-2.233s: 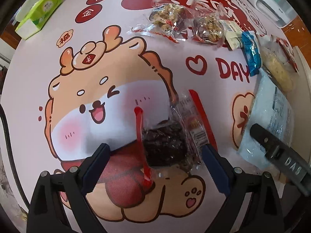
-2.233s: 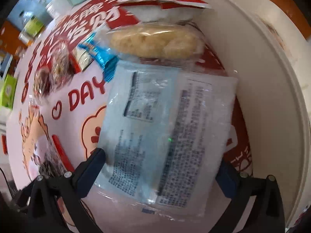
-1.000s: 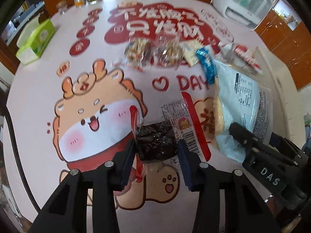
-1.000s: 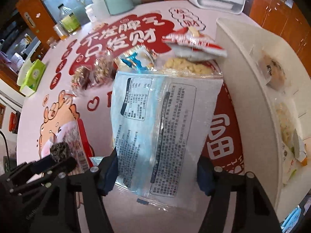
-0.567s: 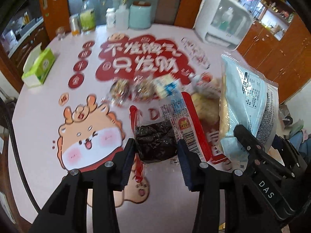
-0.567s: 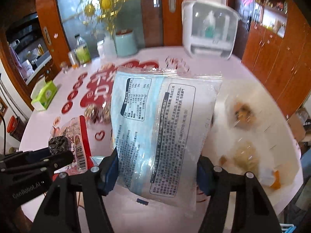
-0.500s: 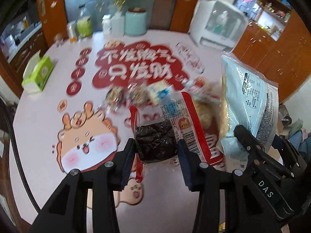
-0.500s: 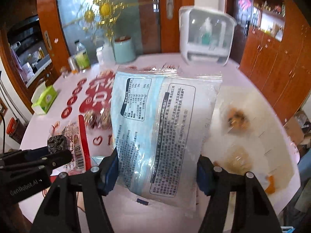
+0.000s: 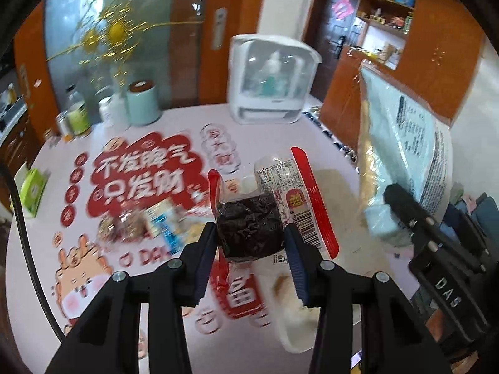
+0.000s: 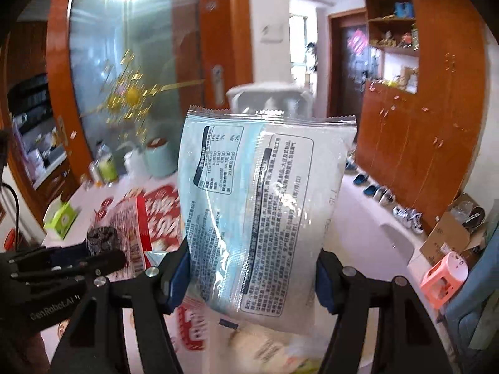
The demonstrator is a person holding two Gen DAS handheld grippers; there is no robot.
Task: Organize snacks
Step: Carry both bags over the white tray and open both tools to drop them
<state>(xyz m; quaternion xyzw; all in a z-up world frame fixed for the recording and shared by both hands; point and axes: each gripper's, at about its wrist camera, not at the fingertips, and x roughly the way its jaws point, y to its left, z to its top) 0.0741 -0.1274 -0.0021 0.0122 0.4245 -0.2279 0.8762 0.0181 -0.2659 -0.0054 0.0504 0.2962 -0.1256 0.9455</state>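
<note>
My left gripper [image 9: 249,240] is shut on a clear packet with red edges and a dark snack inside [image 9: 249,227], held high above the table. My right gripper [image 10: 252,268] is shut on a large pale blue bag with printed text [image 10: 259,205], also lifted in the air. In the left wrist view that blue bag [image 9: 402,143] and the right gripper [image 9: 414,218] show at the right. From the right wrist view, the left gripper [image 10: 93,258] with its dark snack packet [image 10: 124,237] sits at the lower left. Several small snack packets [image 9: 143,224] lie blurred on the table.
The round table [image 9: 56,218] has a pink cartoon cover with red lettering. A white tray [image 9: 299,321] lies blurred below the left gripper. At the table's back stand a white appliance [image 9: 271,84], a mint canister [image 9: 143,103] and bottles [image 9: 76,112]; a green tissue box [image 9: 31,190] sits left.
Both grippers have risen well above the table with their packets and tilted upward, so the room, doors and cabinets now fill the views. The grips have not changed.
</note>
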